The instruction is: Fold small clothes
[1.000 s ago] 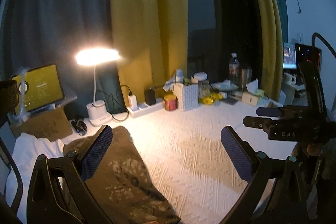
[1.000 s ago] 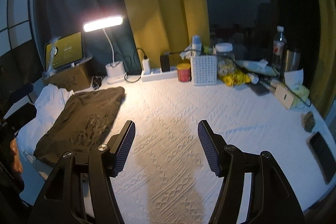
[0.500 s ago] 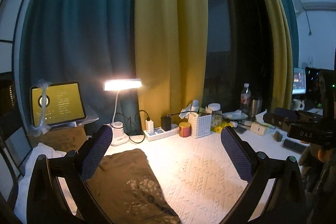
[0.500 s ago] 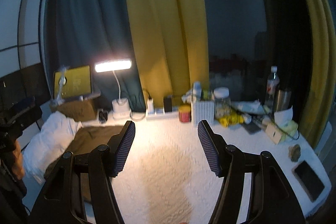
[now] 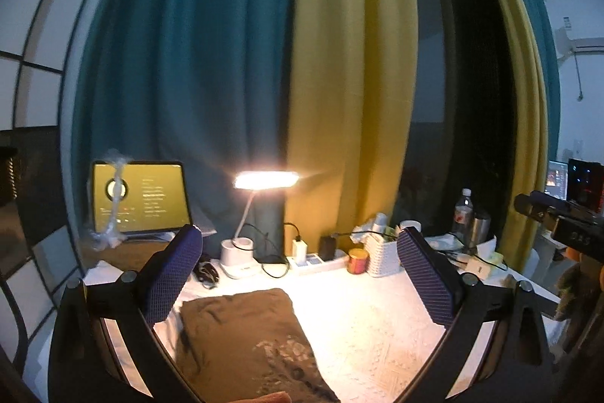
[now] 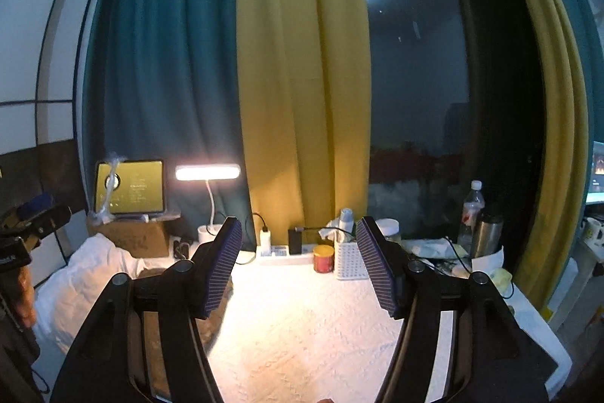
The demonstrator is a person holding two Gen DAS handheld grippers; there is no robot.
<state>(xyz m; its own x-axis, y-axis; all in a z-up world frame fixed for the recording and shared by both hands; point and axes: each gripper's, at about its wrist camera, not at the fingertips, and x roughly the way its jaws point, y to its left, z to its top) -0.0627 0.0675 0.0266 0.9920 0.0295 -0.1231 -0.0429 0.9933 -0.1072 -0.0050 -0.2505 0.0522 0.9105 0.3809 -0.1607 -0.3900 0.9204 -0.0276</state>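
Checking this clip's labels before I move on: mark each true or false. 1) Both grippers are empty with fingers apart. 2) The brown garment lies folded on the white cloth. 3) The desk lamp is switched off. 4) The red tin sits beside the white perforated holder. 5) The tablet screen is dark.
1) True: the left gripper and right gripper hold nothing, fingers spread.
2) True: the brown garment lies folded on the white cloth.
3) False: the desk lamp is lit.
4) True: the red tin stands next to the white perforated holder.
5) False: the tablet shows a lit yellow screen.
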